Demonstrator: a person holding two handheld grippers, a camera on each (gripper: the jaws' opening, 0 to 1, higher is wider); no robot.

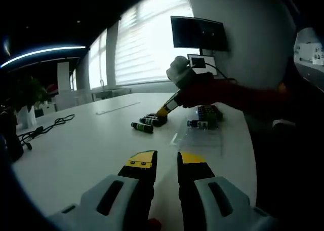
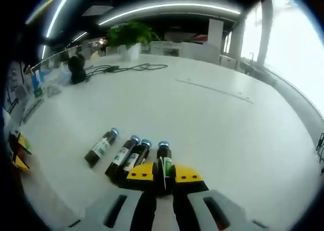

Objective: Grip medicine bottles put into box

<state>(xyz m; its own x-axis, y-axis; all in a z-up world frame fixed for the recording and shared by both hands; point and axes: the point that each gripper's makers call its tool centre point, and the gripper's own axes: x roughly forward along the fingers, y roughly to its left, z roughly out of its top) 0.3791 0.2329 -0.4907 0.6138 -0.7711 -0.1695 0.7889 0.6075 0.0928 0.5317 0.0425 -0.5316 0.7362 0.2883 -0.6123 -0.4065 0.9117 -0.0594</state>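
Gripping one dark medicine bottle (image 2: 163, 162) between its yellow-tipped jaws, the right claw (image 2: 163, 174) sits low over the white counter (image 2: 202, 114). That bottle's long axis runs straight ahead along the jaws, blue cap pointing away. Just beside it on the claw's left lie two more bottles (image 2: 129, 157) side by side, and a fourth bottle (image 2: 101, 147) a little apart, all roughly parallel. Seen from the left gripper view, the clear box (image 1: 205, 117) with bottles already inside stands near the right claw, which makes the right hand the nearer one. The left claw (image 1: 166, 162) hangs empty, jaws slightly apart, well back from the bottles.
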